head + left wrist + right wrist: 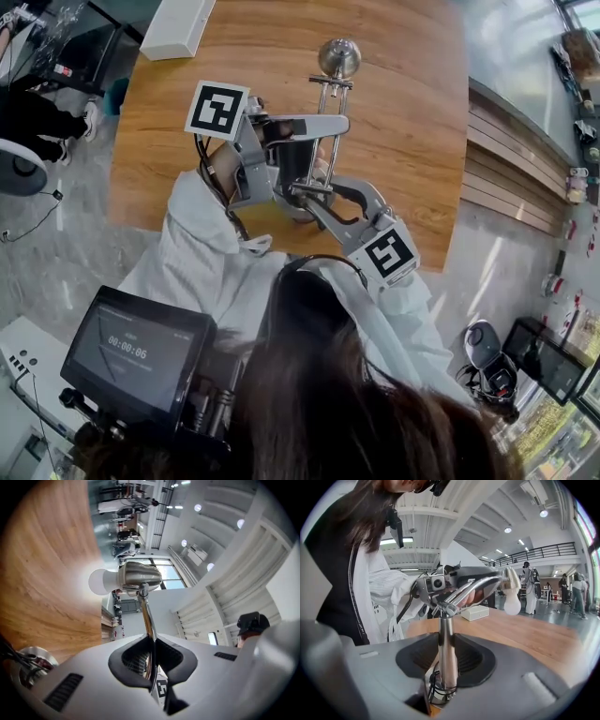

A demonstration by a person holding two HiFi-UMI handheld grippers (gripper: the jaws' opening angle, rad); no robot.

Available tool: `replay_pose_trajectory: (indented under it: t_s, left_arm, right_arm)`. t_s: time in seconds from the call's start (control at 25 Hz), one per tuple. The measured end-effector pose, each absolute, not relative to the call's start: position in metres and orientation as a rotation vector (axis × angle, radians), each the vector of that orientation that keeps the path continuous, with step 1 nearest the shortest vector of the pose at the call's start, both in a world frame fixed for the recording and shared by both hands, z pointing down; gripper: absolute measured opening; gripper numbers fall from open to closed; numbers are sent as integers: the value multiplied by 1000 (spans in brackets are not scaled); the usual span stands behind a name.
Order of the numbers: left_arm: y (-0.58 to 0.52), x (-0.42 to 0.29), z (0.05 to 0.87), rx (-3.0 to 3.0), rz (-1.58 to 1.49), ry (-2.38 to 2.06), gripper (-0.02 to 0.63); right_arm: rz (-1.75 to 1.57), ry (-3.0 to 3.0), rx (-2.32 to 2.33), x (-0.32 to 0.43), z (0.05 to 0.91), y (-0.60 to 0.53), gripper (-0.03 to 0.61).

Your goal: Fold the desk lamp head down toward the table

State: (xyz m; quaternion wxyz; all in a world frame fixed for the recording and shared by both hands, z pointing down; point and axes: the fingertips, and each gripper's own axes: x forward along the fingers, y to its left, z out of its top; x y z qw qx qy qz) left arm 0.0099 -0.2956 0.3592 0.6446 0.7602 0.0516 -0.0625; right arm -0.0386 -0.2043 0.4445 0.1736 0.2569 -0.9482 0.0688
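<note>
nearest, head view: the person's hair (309, 394) and a rig screen (136, 352) fill the bottom edge.
lamp, head view: the desk lamp (326, 98) stands on the wooden table (422, 112) near its front edge. The lamp head (338, 58) is on the far side from the person.
grippers, head view: the left gripper (333, 127) is up on the arm rods, and the right gripper (305, 190) is lower, by the foot.
left gripper view, jaws: together on the thin chrome lamp arm (148, 616), with the rod pinched between the pads.
left gripper view, beyond: the lamp head, with a bare white bulb (101, 581) showing against the wood.
right gripper view, jaws: clamped round the upright lamp post (446, 644), just above the lamp base (439, 694) and its cord.
feel (judged): all metal and rigid. The polished finish is likely slippery, and the hinge is probably friction-stiff.
weight (judged): the base looks small, so it could tip or skid if the post isn't held.
fragile (judged): the bulb, so keep the pads off it.
where to hold (judged): one grip on the arm near the hinge for leverage, the other on the post low down.
</note>
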Motion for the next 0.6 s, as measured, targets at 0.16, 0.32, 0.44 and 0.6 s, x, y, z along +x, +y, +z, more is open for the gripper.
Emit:
replay_pose_trajectory:
  t_s: [0.16,0.32,0.44,0.6]
  left_arm:
    - [-299,13,399,1553,-105,62,38]
    - [-295,16,419,1425,-103,96,69]
    - [-292,16,433,1358,-69,108,78]
    - [-281,15,441,1248,-100,131,86]
  right_arm:
    - [192,-2679,720,-40,442,-200,106]
    - [207,-2691,724,-38,438,-200,107]
    - [213,-2698,725,-38,439,-201,107]
    - [217,-2697,714,-40,440,-194,107]
